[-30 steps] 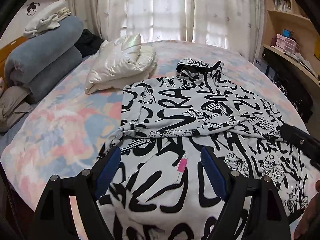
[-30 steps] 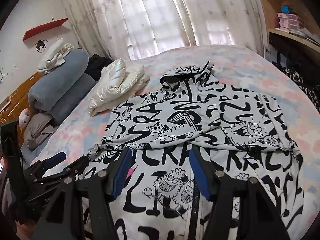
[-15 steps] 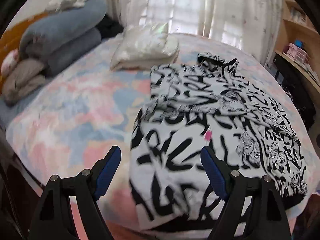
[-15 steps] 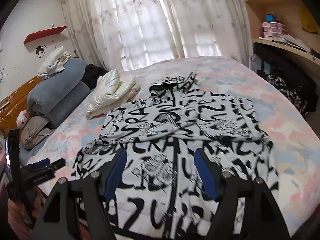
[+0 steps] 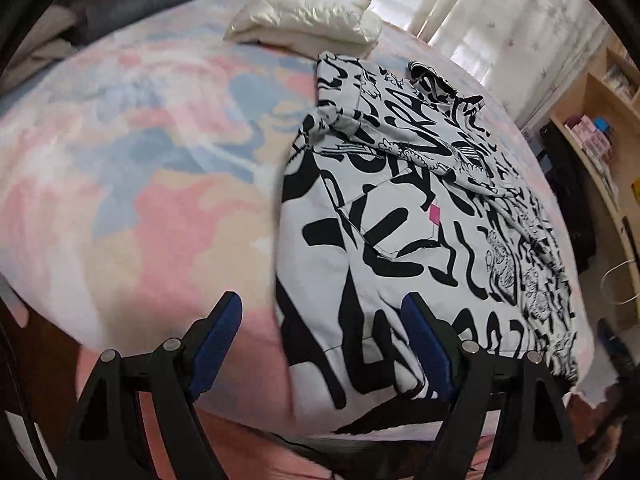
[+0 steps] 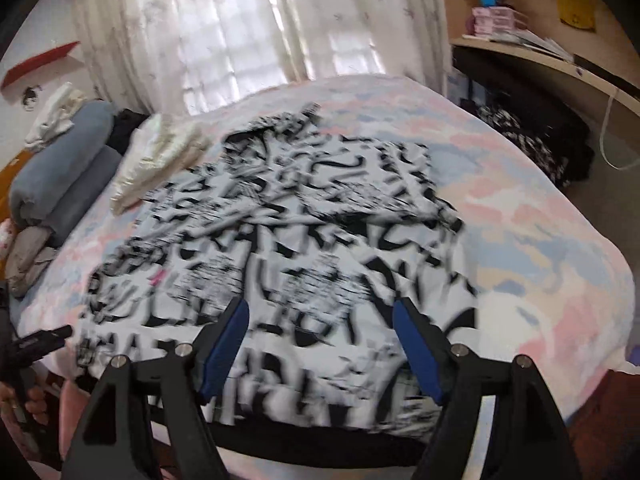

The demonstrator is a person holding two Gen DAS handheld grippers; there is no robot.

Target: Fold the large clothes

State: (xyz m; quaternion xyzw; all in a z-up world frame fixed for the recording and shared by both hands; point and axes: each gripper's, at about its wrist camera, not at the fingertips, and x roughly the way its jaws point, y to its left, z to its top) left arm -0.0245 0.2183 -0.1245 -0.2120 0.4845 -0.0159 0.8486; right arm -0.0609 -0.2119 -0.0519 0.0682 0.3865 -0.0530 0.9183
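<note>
A large white hoodie with black graffiti print [image 5: 420,216] lies spread on the bed, sleeves folded across the chest, hood at the far end, black hem at the near edge. It also shows, blurred, in the right wrist view [image 6: 288,248]. My left gripper [image 5: 320,344] is open and empty above the hoodie's near left corner. My right gripper [image 6: 320,344] is open and empty above the near hem. The left gripper's tip [image 6: 40,340] shows at the left edge of the right wrist view.
The bed has a pastel pink and blue cover [image 5: 120,160]. A folded cream jacket [image 5: 308,12] lies beyond the hoodie. Rolled blue bedding [image 6: 60,168] is stacked at the left. A desk and shelves [image 6: 540,56] stand right of the bed.
Both grippers have pulled back toward the near edge of the bed, still open. The left view has swung left and down; the right view is now blurred by motion.
</note>
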